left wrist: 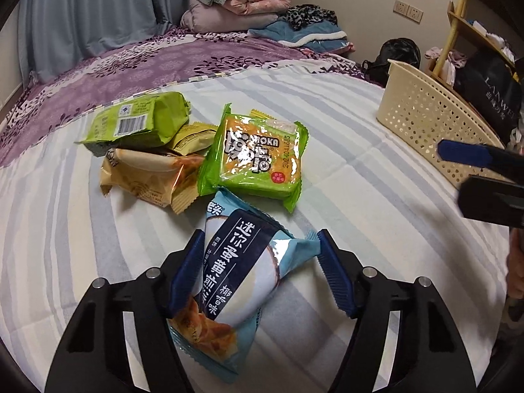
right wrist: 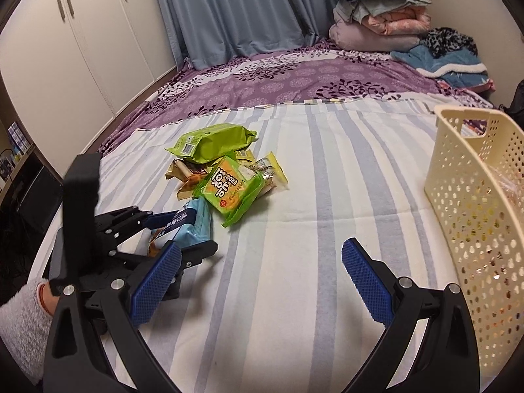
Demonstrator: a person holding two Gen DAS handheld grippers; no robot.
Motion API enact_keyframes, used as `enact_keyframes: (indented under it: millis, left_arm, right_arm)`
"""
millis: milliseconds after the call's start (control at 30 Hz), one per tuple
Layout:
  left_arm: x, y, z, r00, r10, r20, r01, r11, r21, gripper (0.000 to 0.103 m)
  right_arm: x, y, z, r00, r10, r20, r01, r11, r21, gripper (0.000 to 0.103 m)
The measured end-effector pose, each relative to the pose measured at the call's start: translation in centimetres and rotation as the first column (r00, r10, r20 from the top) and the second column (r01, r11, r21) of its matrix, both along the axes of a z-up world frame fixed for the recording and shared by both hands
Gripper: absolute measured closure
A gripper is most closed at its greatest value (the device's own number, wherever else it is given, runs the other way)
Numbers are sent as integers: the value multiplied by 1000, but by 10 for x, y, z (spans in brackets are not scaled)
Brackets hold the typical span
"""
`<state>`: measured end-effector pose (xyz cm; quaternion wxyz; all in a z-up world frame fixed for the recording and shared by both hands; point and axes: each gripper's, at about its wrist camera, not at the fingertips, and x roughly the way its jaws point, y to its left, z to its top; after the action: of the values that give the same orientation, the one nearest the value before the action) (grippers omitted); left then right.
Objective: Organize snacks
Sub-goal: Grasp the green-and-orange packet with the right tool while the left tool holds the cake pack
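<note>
Closest to me, my left gripper (left wrist: 258, 271) has its blue pads either side of a light blue snack packet (left wrist: 235, 281). The left pad presses the wrapper and the right pad touches its crimped edge, so I read it as pinching the packet, which lies on the striped bed sheet (left wrist: 376, 229). My right gripper (right wrist: 262, 281) is spread wide with nothing between its fingers, hovering over bare sheet to the right of the left gripper.

Just past the blue packet sits a square green cracker packet (left wrist: 258, 160), its lower corner almost touching the blue one. Behind and left of it are a tan wrapped snack (left wrist: 147, 180), a small yellow-green packet (left wrist: 193, 137) and a long green biscuit pack (left wrist: 137, 124) resting on top of them. Off to the right, well apart from the pile, stands a cream perforated basket (right wrist: 471, 196). Further back, a purple floral bedspread (right wrist: 294, 82) carries folded quilts (right wrist: 376, 16) before blue curtains (right wrist: 229, 9).
</note>
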<state>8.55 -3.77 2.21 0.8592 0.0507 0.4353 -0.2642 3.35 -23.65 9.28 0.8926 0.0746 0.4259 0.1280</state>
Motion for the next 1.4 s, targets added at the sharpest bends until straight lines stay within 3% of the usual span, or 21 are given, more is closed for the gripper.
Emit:
enact_keyframes:
  millis: [233,367,500,733,967,1100,1267,1400]
  left_arm:
    - [-16,25,15,997,75,21,-75,997,-23,35]
    - [-25,45,27,990,134,35,-132,991,-37,35]
    - [-30,65,37,982,182,44,-180,983,-42,35]
    - [-36,84,48,974,217,58,-215,976,-43,35]
    - [-39,88,53,969,239,63,-236,970,-48,35]
    - [-40,88,54,967,247,62,-244,969,-50,35]
    - [-40,89,55,966,252,61,-249,967,-53,35]
    - [-41,86,57,966,249,66,-246,968,-57,35]
  right_arm:
    - [29,28,-11,998,58,32,-55,995,-80,5]
    - [46,54,-20,987,146,63,-132,973,-187,5]
    - [61,70,-26,974,212,77,-189,953,-237,5]
    - [84,95,-31,937,340,83,-292,890,-350,5]
    - [94,115,-52,905,426,20,-377,820,-431,5]
    - [100,105,-60,928,372,-10,-344,846,-407,7]
    - [102,90,-53,950,311,14,-280,876,-393,40]
    - [99,75,-49,961,277,13,-259,914,-313,41]
